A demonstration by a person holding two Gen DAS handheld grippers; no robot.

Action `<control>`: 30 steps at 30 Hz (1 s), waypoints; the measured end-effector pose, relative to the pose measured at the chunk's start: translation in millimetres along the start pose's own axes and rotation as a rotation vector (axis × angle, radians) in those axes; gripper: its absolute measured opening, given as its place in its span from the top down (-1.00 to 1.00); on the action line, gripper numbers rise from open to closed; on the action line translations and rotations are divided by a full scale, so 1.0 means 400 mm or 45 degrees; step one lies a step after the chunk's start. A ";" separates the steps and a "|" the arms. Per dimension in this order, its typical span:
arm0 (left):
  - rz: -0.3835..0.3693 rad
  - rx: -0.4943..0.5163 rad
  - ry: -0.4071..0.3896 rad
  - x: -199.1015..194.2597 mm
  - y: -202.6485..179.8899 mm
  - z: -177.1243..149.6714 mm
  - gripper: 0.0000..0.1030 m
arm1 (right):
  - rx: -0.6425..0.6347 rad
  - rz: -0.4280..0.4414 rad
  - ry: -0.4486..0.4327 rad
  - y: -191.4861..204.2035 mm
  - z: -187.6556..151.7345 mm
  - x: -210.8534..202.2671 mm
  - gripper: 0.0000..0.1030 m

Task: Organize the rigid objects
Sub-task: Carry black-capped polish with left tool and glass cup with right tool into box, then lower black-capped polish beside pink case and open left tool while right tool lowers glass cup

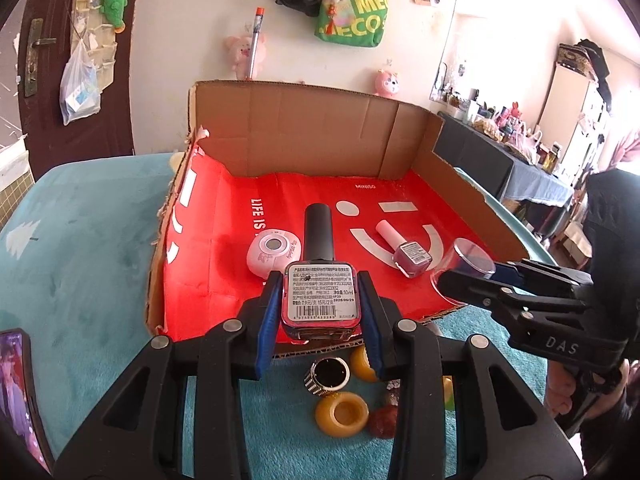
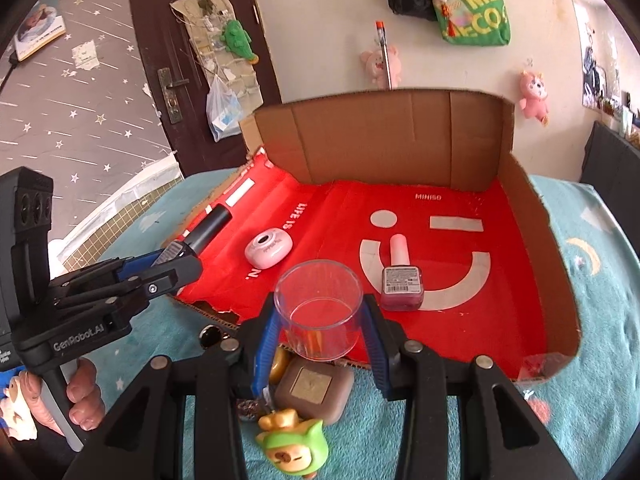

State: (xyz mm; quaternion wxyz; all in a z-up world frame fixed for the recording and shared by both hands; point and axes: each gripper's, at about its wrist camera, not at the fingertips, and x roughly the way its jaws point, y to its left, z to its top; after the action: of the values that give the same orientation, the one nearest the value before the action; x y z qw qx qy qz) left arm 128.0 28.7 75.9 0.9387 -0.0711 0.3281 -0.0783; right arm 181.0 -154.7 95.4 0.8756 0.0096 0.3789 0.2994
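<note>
My left gripper (image 1: 320, 294) is shut on a nail polish bottle (image 1: 320, 300) with a black cap, its white label facing the camera, held over the front edge of the cardboard box (image 1: 304, 128). The right wrist view shows that left gripper (image 2: 176, 258) and its bottle (image 2: 210, 224) at the box's left side. My right gripper (image 2: 320, 312) is shut on a clear glass cup (image 2: 320, 304) above the box's (image 2: 400, 140) front edge. It shows as the right gripper (image 1: 460, 280) with the cup (image 1: 466, 258) in the left wrist view. On the red lining lie a pink round compact (image 2: 268, 252) and a pink nail polish bottle (image 2: 400, 280).
On the teal cloth before the box lie yellow rings (image 1: 342, 412), a metal ring (image 1: 326, 376), a brown square case (image 2: 312, 392) and a green toy figure (image 2: 294, 448). A phone (image 1: 20, 392) lies at the left. A person's hand (image 2: 80, 396) grips the left handle.
</note>
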 end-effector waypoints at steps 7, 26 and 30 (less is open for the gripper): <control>-0.006 0.008 0.082 0.055 0.011 0.012 0.34 | 0.030 0.024 0.085 -0.022 0.016 0.059 0.18; -0.069 -0.007 0.326 0.220 0.047 0.015 0.34 | 0.047 0.053 0.237 -0.036 0.025 0.180 0.18; -0.059 -0.009 0.320 0.229 0.050 0.020 0.34 | 0.058 0.052 0.245 -0.044 0.031 0.191 0.18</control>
State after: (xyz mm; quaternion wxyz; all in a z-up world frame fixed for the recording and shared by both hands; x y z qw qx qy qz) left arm 205.9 31.1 23.0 0.8878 -0.0717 0.4418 -0.1070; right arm 239.1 -126.0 49.5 0.8284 0.0084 0.4678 0.3079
